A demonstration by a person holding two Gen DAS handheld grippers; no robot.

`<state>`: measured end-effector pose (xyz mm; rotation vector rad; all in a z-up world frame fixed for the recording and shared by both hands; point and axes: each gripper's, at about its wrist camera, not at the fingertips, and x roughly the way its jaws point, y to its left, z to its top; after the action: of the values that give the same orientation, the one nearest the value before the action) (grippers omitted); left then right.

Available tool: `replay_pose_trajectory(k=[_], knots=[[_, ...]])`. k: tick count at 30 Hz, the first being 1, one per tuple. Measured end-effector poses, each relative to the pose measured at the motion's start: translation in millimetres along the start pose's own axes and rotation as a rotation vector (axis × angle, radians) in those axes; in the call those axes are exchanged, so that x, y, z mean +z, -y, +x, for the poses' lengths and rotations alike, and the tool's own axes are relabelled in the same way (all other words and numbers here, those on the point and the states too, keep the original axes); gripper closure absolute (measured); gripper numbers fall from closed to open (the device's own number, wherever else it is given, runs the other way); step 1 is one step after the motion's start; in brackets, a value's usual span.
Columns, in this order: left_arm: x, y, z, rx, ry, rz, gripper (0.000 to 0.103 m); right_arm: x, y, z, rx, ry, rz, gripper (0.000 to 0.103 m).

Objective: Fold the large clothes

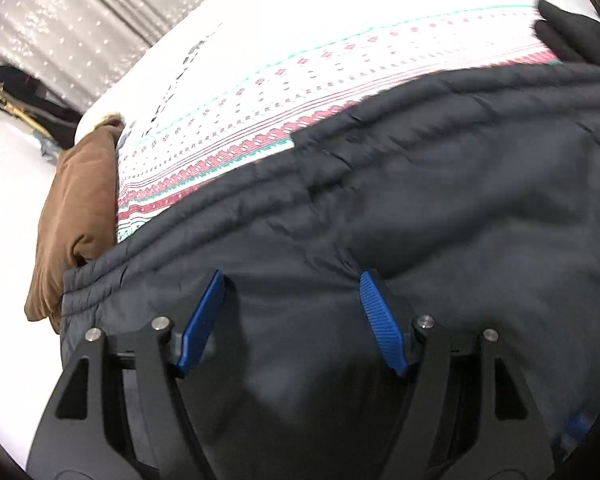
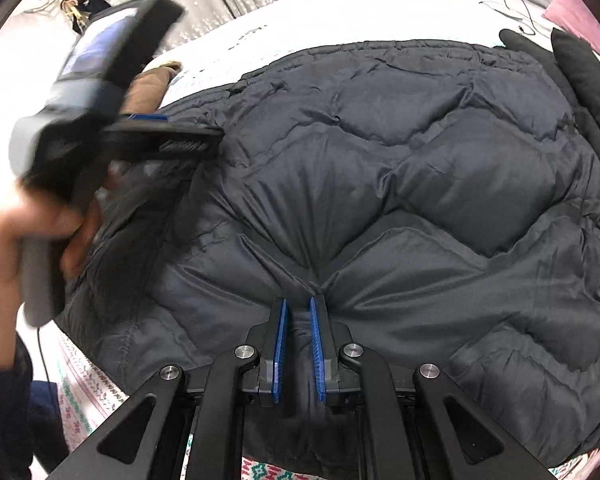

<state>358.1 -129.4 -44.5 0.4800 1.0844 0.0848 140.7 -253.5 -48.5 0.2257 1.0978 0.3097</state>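
Observation:
A dark grey quilted jacket (image 1: 420,200) (image 2: 420,168) lies spread on a bed. In the left wrist view my left gripper (image 1: 292,276) hovers over the jacket's left part near its ribbed hem, jaws open, nothing between the blue pads (image 1: 202,320). The right wrist view shows that same left gripper (image 2: 208,138) from the side, held by a person's hand (image 2: 4,248) at the jacket's left edge. My right gripper (image 2: 298,302) is shut on a pinched fold of the jacket at its near edge, with creases fanning out from the pads.
The bed cover (image 1: 300,60) is white with red and green patterned bands. A brown cushion (image 1: 80,200) (image 2: 152,80) lies at the jacket's left. A black garment (image 1: 568,28) (image 2: 580,64) lies at the far right. A cable (image 2: 520,12) and pink fabric (image 2: 580,12) lie beyond.

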Motion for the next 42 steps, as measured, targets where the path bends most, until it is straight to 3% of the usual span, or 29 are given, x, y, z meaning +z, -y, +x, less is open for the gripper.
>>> replay_pose_trajectory(k=[11,17,20,25,28,32,37,42], knots=[[41,-5,35,0.037,-0.037,-0.021,0.031,12,8,7,0.001,-0.03,0.014,0.092],[46,-7,27,0.039,-0.043,-0.035,0.031,12,1,12,-0.018,-0.034,0.01,0.092],[34,-21,2,-0.069,-0.008,-0.068,0.031,11,-1,13,-0.012,-0.037,0.013,0.092],[-40,-23,-67,-0.184,0.082,0.011,0.031,12,-1,15,-0.013,-0.041,0.008,0.092],[-91,-14,-89,-0.215,0.093,0.077,0.031,12,-1,17,-0.016,-0.041,0.008,0.092],[-142,-5,-94,-0.286,0.054,0.069,0.031,10,-5,17,-0.034,-0.034,0.0,0.092],[-160,28,-86,-0.174,0.098,0.134,0.029,6,-13,20,-0.065,-0.029,-0.009,0.092],[-158,26,-81,-0.201,0.079,0.085,0.029,4,-19,23,-0.084,-0.023,-0.011,0.092]])
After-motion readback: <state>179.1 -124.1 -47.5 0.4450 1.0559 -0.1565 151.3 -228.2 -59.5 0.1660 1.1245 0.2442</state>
